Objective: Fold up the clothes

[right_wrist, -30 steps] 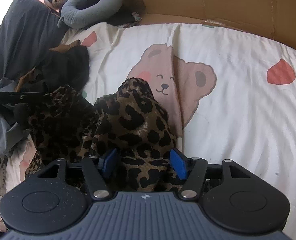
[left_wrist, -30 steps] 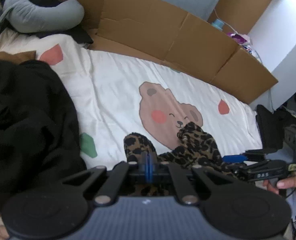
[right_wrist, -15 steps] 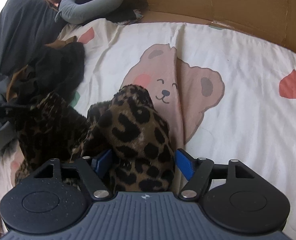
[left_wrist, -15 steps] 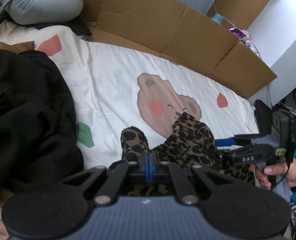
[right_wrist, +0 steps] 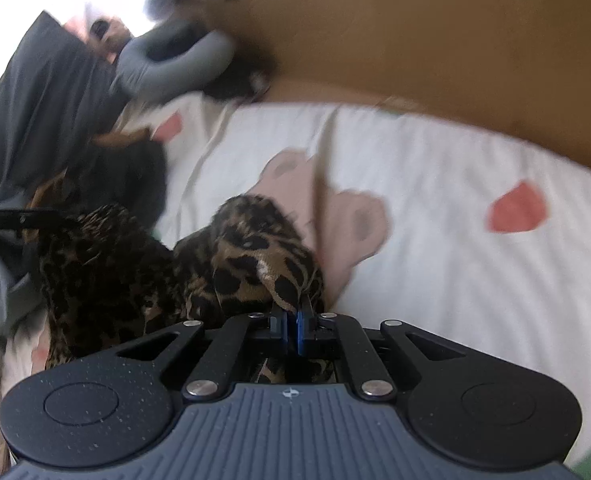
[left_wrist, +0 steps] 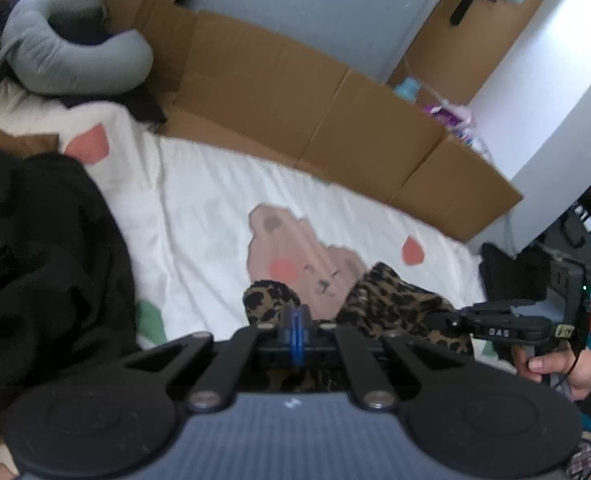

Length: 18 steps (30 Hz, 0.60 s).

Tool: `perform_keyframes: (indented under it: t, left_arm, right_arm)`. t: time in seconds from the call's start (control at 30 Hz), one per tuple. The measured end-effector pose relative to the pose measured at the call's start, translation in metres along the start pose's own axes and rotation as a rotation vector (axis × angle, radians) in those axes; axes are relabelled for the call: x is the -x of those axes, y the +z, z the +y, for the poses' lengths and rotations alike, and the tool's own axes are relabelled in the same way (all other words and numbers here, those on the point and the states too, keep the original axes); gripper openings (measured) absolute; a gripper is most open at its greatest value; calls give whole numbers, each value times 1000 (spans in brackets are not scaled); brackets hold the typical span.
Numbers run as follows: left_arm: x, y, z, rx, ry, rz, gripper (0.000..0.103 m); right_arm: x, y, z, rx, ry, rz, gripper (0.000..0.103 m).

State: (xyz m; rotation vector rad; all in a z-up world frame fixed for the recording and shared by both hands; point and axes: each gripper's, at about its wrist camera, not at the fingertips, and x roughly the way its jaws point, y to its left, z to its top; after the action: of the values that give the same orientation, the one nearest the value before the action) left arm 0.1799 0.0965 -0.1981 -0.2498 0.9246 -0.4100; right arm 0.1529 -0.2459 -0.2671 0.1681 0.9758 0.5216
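Note:
A leopard-print garment (left_wrist: 391, 304) lies bunched on the white bear-print bedsheet (left_wrist: 207, 216), lifted at two places. My left gripper (left_wrist: 293, 330) is shut, its blue pads pressed together on a fold of the garment near the bottom centre. My right gripper (right_wrist: 291, 318) is shut on another fold of the leopard-print garment (right_wrist: 255, 256), which rises in a peak straight from its pads. In the left wrist view the right gripper (left_wrist: 433, 318) comes in from the right, held by a hand (left_wrist: 555, 368). The left gripper (right_wrist: 55, 214) shows at the left edge of the right wrist view.
A heap of black clothing (left_wrist: 43, 264) covers the left side of the bed. A grey U-shaped pillow (left_wrist: 67, 60) lies at the head end. Flattened cardboard (left_wrist: 295, 92) lines the far edge of the bed. A dark pillow (right_wrist: 35, 100) lies at the left.
The right gripper's pads, apart around the leopard fabric before, have shut on a fold of it. Both grippers have risen, pulling the garment up, and the views are now blurred.

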Motion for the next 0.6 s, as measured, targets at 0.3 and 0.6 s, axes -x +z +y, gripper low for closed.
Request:
perform_keyframes:
  t: [0.3, 0.6]
  left_arm:
    - [12, 14, -9, -4, -52, -94, 0]
    - [-4, -4, 4, 20, -9, -13, 0]
  right_arm:
    - [66, 5, -6, 25, -141, -97, 2]
    - [48, -14, -3, 18, -123, -1, 10]
